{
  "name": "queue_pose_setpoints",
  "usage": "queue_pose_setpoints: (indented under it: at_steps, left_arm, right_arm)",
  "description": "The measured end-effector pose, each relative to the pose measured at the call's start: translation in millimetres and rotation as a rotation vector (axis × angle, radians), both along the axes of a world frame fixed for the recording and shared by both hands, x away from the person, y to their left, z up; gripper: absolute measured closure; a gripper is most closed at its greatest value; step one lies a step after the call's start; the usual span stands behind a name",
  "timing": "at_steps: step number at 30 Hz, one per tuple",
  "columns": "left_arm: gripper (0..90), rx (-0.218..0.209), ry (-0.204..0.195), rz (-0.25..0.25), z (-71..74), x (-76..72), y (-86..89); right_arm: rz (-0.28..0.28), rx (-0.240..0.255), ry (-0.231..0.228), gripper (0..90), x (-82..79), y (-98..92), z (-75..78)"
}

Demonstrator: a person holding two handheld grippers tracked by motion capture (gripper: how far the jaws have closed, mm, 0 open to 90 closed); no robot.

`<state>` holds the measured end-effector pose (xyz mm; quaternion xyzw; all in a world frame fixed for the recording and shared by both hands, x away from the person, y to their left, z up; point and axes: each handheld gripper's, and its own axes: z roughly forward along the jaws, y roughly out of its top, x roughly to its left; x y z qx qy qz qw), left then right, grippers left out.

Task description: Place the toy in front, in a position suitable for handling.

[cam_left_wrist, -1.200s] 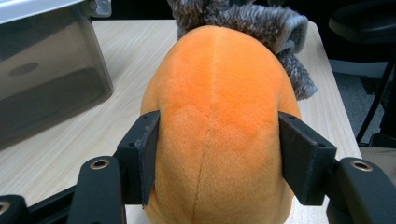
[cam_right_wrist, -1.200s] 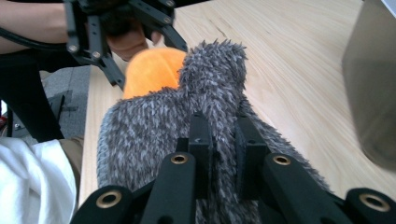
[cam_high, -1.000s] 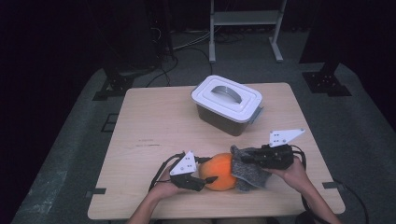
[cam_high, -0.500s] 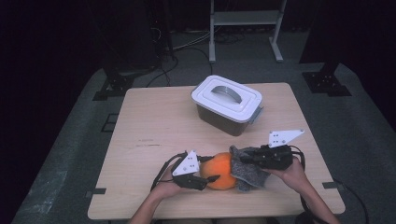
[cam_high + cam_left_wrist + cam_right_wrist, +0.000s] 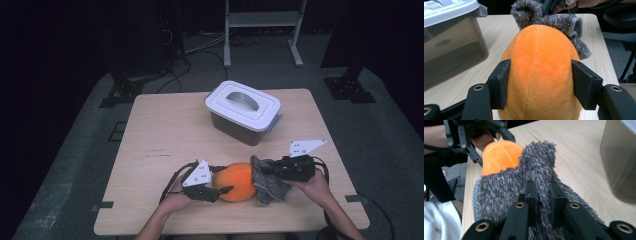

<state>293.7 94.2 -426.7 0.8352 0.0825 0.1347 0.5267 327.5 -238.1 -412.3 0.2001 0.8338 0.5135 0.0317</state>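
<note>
Near the table's [image 5: 165,125] front edge, your left gripper [image 5: 221,186] clamps the orange plush [image 5: 239,181], its jaws having just been closing. At its 3 o'clock, your right gripper [image 5: 265,169] pinches the grey fuzzy cloth [image 5: 267,186] touching it.

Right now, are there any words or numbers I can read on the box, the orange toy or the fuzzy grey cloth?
No words or numbers can be read.
White-lidded box: no label shows.
Orange plush toy: plain fabric with a seam.
Fuzzy grey cloth: no tag visible.
Table: a faint small mark on the wood, too small to read.
</note>
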Motion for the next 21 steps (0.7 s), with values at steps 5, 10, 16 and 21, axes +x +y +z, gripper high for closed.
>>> queue_pose_setpoints:
  at_steps: [5, 10, 16, 21]
  left_arm:
    - [37.0, -0.01, 0.008, -0.004, 0.6, 1.1, -6.9]
    - [37.2, 0.004, 0.0, 0.006, 1.2, 0.2, -4.5]
    - [37.4, -0.011, 0.005, 0.006, 5.1, -0.7, -6.8]
    - [37.2, -0.026, 0.007, 0.006, 5.9, -1.1, -9.7]
  right_arm:
    - [0.049, 0.059, -0.049, 79.4, -5.5, 11.2, 15.2]
    - [0.093, 0.046, -0.044, 79.3, -4.9, 26.0, 13.0]
    - [0.062, 0.028, -0.026, 79.2, -2.6, 16.1, 14.6]
    - [0.118, 0.055, -0.07, 79.0, -9.0, 32.4, 29.4]
